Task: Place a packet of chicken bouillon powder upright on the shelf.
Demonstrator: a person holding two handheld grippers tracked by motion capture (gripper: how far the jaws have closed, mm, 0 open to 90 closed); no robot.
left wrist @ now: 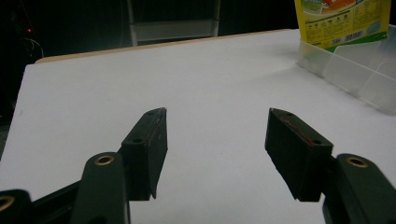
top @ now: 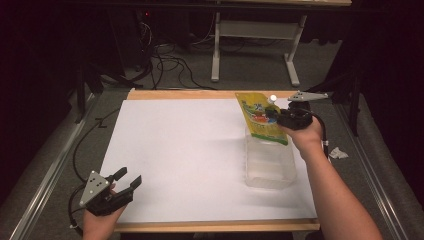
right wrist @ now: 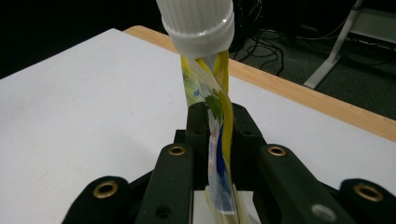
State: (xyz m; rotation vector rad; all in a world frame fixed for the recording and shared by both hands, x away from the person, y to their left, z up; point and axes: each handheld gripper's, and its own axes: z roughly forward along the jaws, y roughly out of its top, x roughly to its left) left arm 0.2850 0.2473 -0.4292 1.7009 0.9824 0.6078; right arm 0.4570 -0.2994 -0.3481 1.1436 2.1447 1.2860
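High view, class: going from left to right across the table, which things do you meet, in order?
Left claw with jaws apart → bare white table top → clear plastic bin → scrap of white paper beside the table. The yellow pouch and the right claw holding it overlap the bin, so they are left out.

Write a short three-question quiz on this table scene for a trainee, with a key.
1. True or false: the right gripper is shut on the yellow pouch.
2. What colour is the pouch's cap?
3. The pouch's lower end hangs over: A) the clear plastic box B) the bare white board C) the floor.

Key: 1 true. 2 white. 3 A.
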